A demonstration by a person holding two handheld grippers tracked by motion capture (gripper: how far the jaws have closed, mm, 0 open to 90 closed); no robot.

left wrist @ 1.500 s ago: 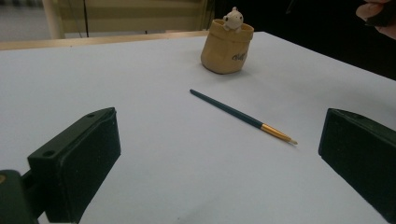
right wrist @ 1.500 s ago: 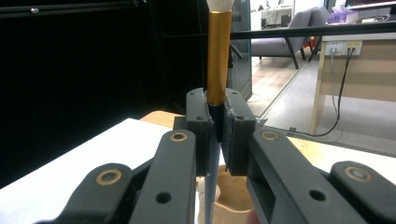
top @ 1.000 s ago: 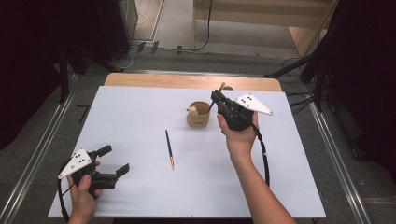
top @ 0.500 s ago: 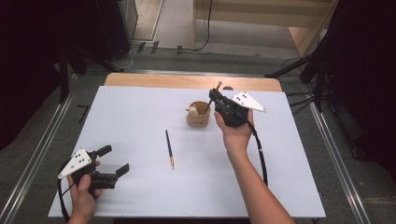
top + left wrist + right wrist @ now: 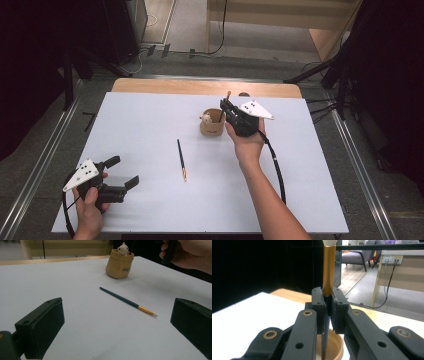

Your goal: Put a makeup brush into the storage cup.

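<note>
Jaws of my left gripper [image 5: 122,174] stand apart near the table's front; a second brush [image 5: 181,160] lies mid-table; farther off my right gripper [image 5: 327,312] clamps a brush [image 5: 329,267] upright above the cup [image 5: 212,122]; next, I judge, lower and release.

The tan pen cup [image 5: 119,264] is carrying a short dark word in script on its side, seen in the left gripper view; it is too small and blurred to be read, and nothing else is showing legible writing.
</note>
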